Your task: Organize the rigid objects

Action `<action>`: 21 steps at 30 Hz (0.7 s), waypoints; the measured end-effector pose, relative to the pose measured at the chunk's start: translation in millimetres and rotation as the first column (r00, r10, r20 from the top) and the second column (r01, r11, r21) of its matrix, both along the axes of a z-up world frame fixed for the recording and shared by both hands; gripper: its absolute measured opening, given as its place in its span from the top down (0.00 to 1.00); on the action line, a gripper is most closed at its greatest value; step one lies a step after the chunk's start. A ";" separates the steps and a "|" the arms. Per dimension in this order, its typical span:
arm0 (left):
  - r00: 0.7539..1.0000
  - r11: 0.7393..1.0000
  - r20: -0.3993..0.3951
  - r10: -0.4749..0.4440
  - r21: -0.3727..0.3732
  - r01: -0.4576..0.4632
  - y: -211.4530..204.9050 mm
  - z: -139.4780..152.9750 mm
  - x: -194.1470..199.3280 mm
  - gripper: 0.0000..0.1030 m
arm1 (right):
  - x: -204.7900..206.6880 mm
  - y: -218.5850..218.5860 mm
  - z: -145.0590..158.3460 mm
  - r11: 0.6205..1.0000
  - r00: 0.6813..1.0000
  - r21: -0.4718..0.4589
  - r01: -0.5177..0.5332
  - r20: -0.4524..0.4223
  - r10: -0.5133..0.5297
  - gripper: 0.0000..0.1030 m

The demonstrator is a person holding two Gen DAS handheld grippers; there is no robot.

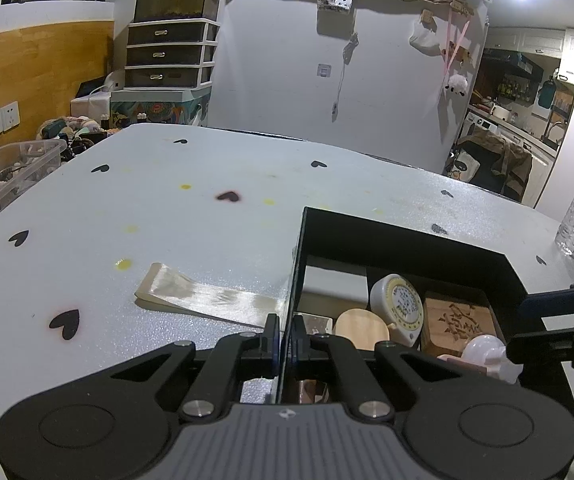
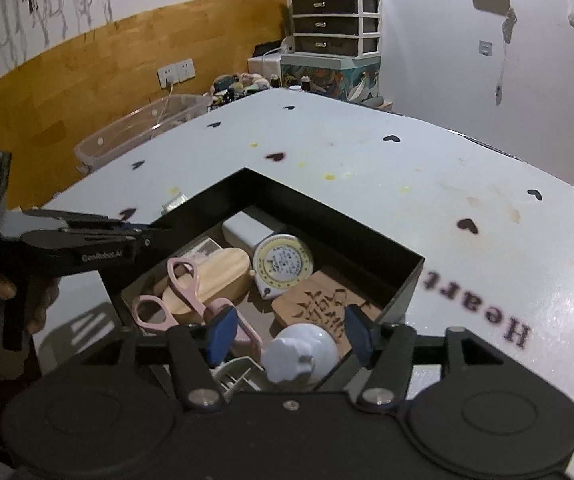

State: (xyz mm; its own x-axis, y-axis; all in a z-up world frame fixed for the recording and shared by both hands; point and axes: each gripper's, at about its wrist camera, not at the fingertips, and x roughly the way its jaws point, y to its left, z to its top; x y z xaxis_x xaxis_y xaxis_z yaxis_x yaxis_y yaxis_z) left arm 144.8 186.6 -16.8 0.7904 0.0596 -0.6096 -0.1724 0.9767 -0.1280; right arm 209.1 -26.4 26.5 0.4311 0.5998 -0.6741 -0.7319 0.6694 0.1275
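Two tools met at a black box (image 2: 271,200) on the white desk (image 2: 447,184). At lower centre of the left wrist view, the left tool (image 1: 286,340) was closed on the box's left wall, one finger outside it and one inside. At lower centre of the right wrist view, the right tool (image 2: 289,330) was open wide and held nothing; its blue pads (image 2: 221,332) hung on either side of a white round object (image 2: 301,350) at the near corner of the box. Inside the box lay pink scissors (image 2: 183,292) across a pale wooden piece (image 2: 217,276), a round tape measure (image 2: 283,264) at mid-frame, a carved wooden block (image 2: 323,298) beside it, and a white case (image 2: 245,228) towards the far corner. Outside the box, at left of centre in the left wrist view, a shiny flat strip (image 1: 203,294) lay on the desk, reaching to the box wall.
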 end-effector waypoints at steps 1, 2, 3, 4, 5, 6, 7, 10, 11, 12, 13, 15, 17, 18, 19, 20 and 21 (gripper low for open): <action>1.000 1.000 0.000 0.000 0.000 0.000 0.0 0.0 0.0 0.95 | -1.0 -1.2 0.8 1.000 1.000 0.011 0.005 -0.002 -0.005 0.34; 1.000 1.000 0.000 0.000 -0.001 0.000 0.1 0.0 0.0 0.95 | -2.3 -2.3 2.1 1.000 1.000 0.023 0.017 -0.003 -0.017 0.32; 1.000 1.000 0.000 0.000 -0.001 0.000 0.0 0.0 0.0 0.95 | -4.2 -3.6 3.6 0.999 0.999 0.034 0.033 -0.002 -0.033 0.23; 1.000 1.000 0.000 0.000 0.000 0.000 0.0 0.0 0.0 0.95 | -7.3 -4.8 5.7 0.998 0.999 0.049 0.046 0.003 -0.047 0.16; 1.000 1.000 0.000 0.000 0.000 0.000 0.0 0.0 0.0 0.95 | -10.0 -5.6 7.3 0.997 0.999 0.062 0.049 0.006 -0.050 0.14; 1.000 1.000 0.000 0.000 0.000 0.000 0.0 0.1 0.0 0.95 | -13.1 -6.7 8.5 0.996 0.999 0.075 0.050 0.007 -0.051 0.11; 1.000 1.000 0.000 -0.001 0.000 0.001 -0.1 0.0 0.1 0.95 | -16.1 -7.2 9.1 0.995 0.998 0.084 0.055 0.007 -0.056 0.08; 1.000 1.000 -0.003 -0.004 0.003 0.004 -0.7 -0.2 0.2 0.95 | -23.3 -8.4 9.2 0.992 0.996 0.097 0.086 0.021 -0.088 0.03; 1.000 1.000 -0.003 -0.006 0.005 0.006 -0.7 -0.3 0.1 0.95 | -25.5 -9.3 9.2 0.990 0.994 0.103 0.100 0.026 -0.104 0.02; 1.000 1.000 -0.003 -0.007 0.005 0.007 -0.7 -0.4 0.1 0.95 | -27.3 -10.4 9.2 0.988 0.993 0.110 0.112 0.027 -0.116 0.00; 1.000 1.000 -0.004 -0.008 0.005 0.008 -0.5 -0.6 0.0 0.95 | -29.2 -11.3 9.3 0.985 0.992 0.119 0.123 0.025 -0.127 0.00; 1.000 1.000 -0.004 -0.011 0.006 0.011 -0.4 -0.8 -0.1 0.95 | -33.8 -12.2 9.4 0.981 0.988 0.128 0.144 0.036 -0.150 0.00; 1.000 1.000 -0.005 -0.014 0.008 0.014 -0.6 -0.4 -0.1 0.95 | -38.6 -13.0 10.0 0.977 0.983 0.133 0.165 0.058 -0.173 0.00; 1.000 1.000 -0.005 -0.015 0.009 0.015 -0.5 -0.4 -0.2 0.95 | -40.6 -13.2 10.1 0.976 0.981 0.134 0.173 0.065 -0.183 0.00; 1.000 1.000 -0.004 -0.016 0.009 0.016 -0.3 -0.1 -0.4 0.95 | -42.5 -13.4 10.3 0.973 0.978 0.137 0.184 0.072 -0.195 0.00; 1.000 1.000 -0.004 -0.017 0.009 0.017 -0.3 0.0 -0.7 0.95 | -43.7 -13.6 10.6 0.971 0.976 0.142 0.191 0.074 -0.203 0.00; 1.000 1.000 -0.004 -0.018 0.009 0.018 -0.2 -0.1 -1.0 0.95 | -45.3 -13.8 10.9 0.969 0.975 0.147 0.198 0.074 -0.210 0.00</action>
